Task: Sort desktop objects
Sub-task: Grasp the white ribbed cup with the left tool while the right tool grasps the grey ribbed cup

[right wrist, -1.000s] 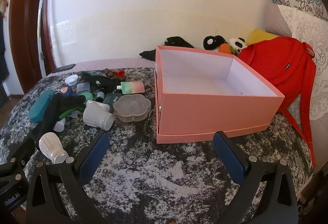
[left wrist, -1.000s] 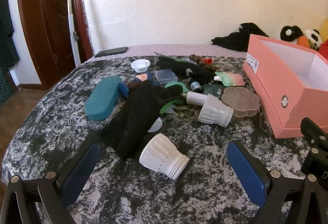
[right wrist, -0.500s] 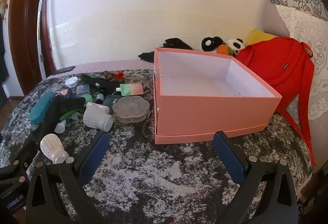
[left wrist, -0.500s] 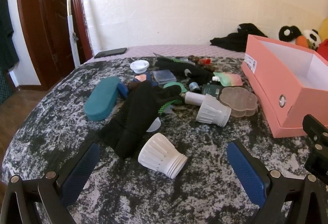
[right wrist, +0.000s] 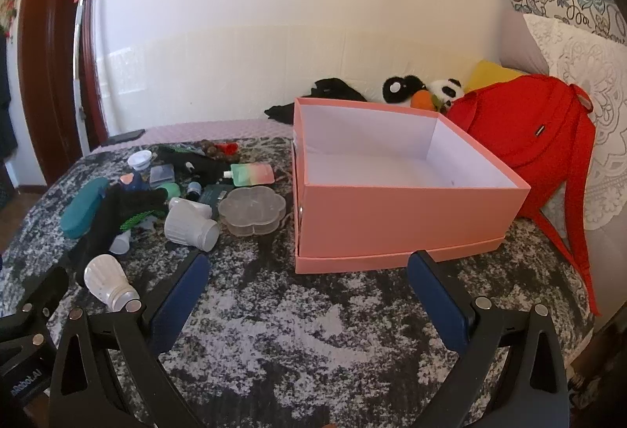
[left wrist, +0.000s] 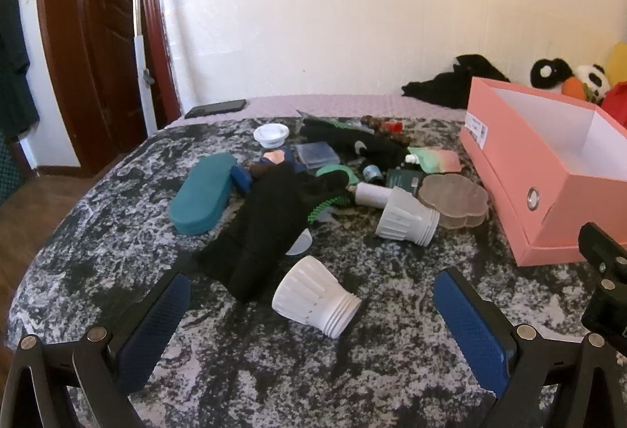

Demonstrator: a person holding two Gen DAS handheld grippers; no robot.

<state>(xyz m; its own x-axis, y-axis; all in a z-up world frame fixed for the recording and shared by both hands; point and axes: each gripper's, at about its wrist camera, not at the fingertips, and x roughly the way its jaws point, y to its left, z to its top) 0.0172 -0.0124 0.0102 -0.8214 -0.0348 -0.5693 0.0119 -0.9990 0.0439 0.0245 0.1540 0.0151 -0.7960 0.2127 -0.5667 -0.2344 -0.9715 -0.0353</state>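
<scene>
Both the left gripper and the right gripper hang spread wide and empty over the mottled blanket. The clutter lies heaped left of the pink box, a white ribbed cap nearest the left gripper. A black glove covers several small items, hard to make out.

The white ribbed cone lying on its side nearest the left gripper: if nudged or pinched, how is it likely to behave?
The white ribbed cone lies on its side on the mottled cloth, so a nudge would probably swing it in an arc, not straight. It looks like hollow plastic, likely light and stiff. Its ribs should help grip, though the taper might let it squirt out of the open left gripper.
</scene>
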